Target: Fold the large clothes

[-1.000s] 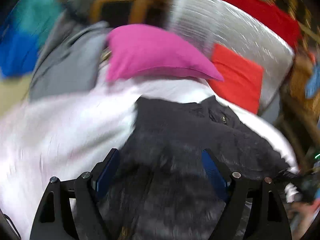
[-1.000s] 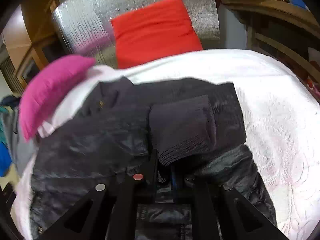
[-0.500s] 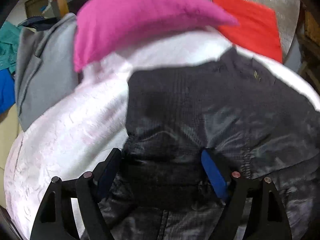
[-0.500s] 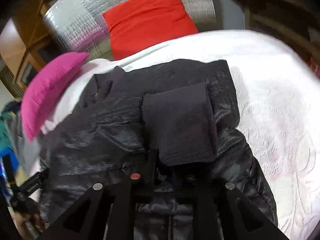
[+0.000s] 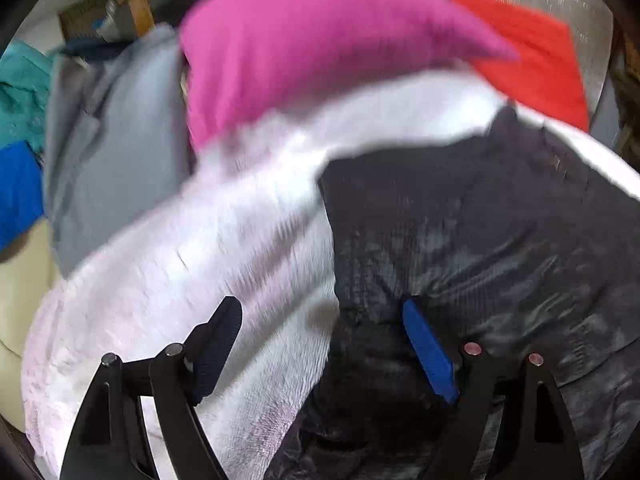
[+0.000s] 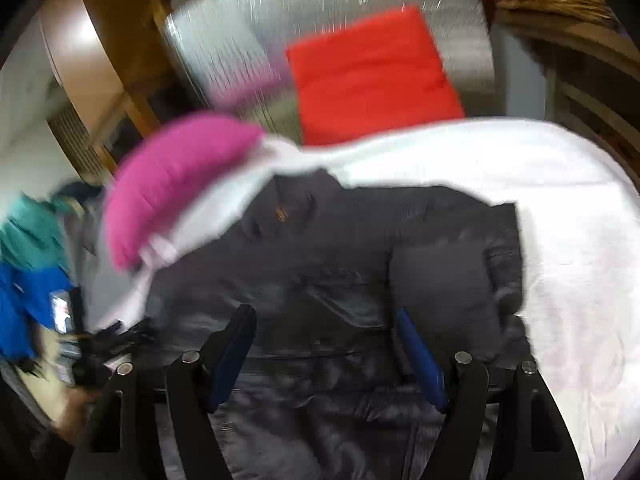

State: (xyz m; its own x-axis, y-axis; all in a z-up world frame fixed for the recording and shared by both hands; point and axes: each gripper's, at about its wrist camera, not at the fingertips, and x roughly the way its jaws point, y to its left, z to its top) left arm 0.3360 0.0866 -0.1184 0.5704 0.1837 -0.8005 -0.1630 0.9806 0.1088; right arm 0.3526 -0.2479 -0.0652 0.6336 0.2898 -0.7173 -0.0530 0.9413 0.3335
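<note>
- the dark jacket [image 6: 340, 280] lies spread on the white bedspread [image 6: 560, 240], its collar end just below the pink pillow [image 6: 176, 176], with one sleeve [image 6: 452, 280] folded in across the chest on the side away from that pillow.
- it reads as a thin quilted shell: shiny, crinkled, fine ribbed stitching, a small orange tag near the collar. i judge it light, soft and slippery, likely to slide on itself and puff back up after a fold.
- my right tool [image 6: 324, 348] has just been opening; its pads stand wide over the jacket's middle with nothing pinched between them.
- my left tool [image 5: 320, 344] is open too, straddling the jacket's edge on the pillow side, one pad over the bedspread and the other over dark fabric, gripping nothing.
- i'd take hold at a seam or the hem, where the cloth is doubled and less slick, pinching both layers.
- the bedspread is pale, woven with a raised pattern, soft enough to give under a push.
- beyond the pink pillow, a red cushion [image 6: 372, 76] leans on a silvery foil panel [image 6: 256, 40]; a grey garment [image 5: 116, 140] sits beside the pillow.
</note>
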